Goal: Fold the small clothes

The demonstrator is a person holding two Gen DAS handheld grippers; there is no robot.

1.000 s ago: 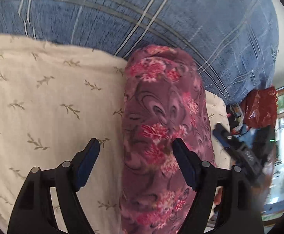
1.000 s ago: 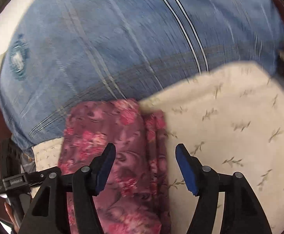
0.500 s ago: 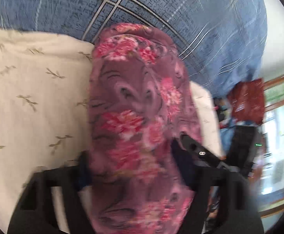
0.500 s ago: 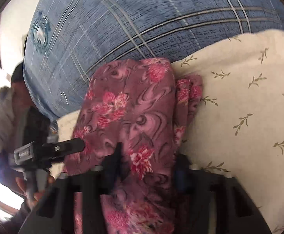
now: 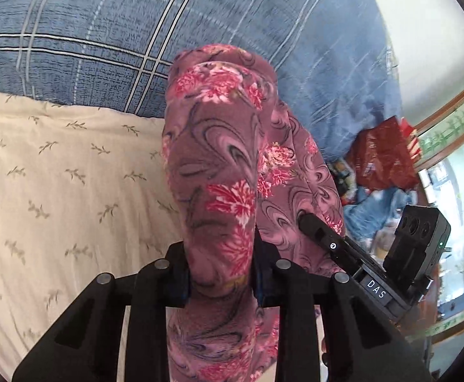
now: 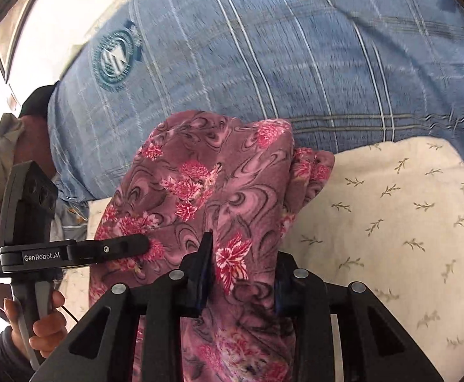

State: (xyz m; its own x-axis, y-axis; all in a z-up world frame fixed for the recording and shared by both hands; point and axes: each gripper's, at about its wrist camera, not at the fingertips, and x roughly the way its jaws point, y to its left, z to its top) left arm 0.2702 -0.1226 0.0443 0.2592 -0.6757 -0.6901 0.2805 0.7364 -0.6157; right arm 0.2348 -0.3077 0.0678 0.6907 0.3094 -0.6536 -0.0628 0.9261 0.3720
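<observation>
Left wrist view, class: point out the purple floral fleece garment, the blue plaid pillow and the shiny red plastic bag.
Purple floral fleece garment (image 5: 219, 172), left wrist view: middle of the raised fold.
Blue plaid pillow (image 5: 104, 47), left wrist view: its upper face.
Shiny red plastic bag (image 5: 381, 159), left wrist view: its crinkled front.

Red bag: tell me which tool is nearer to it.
Right. Both tools have just been closing on the floral garment; the right tool lies between the red bag and the left tool, which is farther off.
</observation>
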